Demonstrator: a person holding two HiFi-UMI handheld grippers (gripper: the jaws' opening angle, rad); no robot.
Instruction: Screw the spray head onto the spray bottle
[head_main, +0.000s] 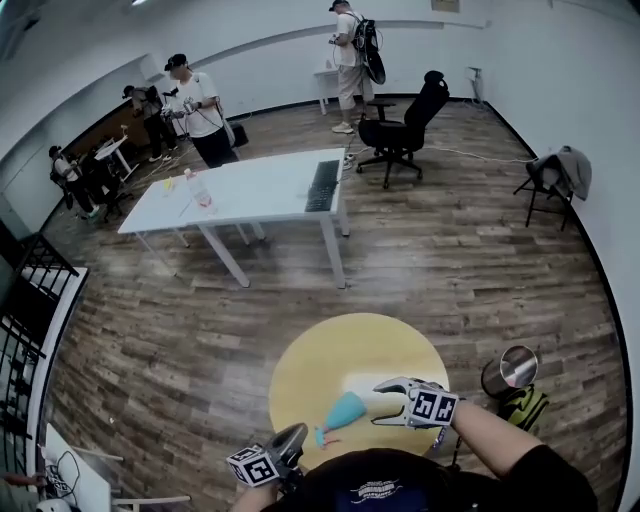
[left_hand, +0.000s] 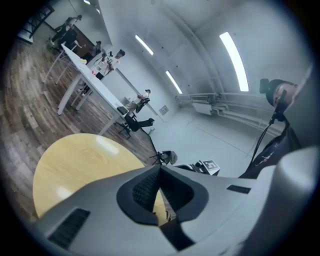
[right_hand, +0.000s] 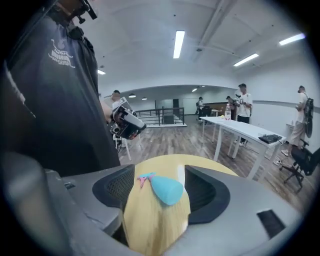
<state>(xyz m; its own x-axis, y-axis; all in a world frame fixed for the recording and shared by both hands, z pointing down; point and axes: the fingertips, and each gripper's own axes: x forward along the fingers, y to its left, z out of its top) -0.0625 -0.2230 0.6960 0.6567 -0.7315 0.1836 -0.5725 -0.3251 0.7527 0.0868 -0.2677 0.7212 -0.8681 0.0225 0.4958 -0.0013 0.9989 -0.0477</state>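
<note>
A wide room with plank flooring and pale walls is seen, and close under the head camera a round yellow table (head_main: 320, 350) is set. On it the spray bottle (right_hand: 167, 190), pale blue and tipped on its side, is laid just ahead of the right gripper (right_hand: 160, 172). It is framed in the gap between that gripper's jaws, which are spread wide and touch nothing. The pink spray head (right_hand: 144, 178) is found at the bottle's narrow end, on the side away from that gripper and towards the left gripper (left_hand: 160, 171). Whether it is threaded on or merely resting at the neck cannot be told. The left gripper's jaws are pressed together on nothing, and it is held at the table's near edge, short of the spray head.

Several risks are judged likely. A round bottle lying flat can be nudged and rolled by one jaw if the closing is not centred (the tapered body offers little flat to pinch), and it could be sent towards the table's edge. If the bottle is pinched near its wide base, the neck may swing when the head is turned. With its jaws closed, the left gripper cannot take the head.

Nothing is placed between either gripper and the bottle. Well beyond both, a long white table (head_main: 260, 190) with a keyboard (head_main: 322, 186), a black office chair (head_main: 405, 125) and several people (head_main: 195, 110) are seen. On the right gripper's outer side a round shiny-topped stand (head_main: 517, 366) and a green bag (head_main: 527, 405) are set — none in the way.
</note>
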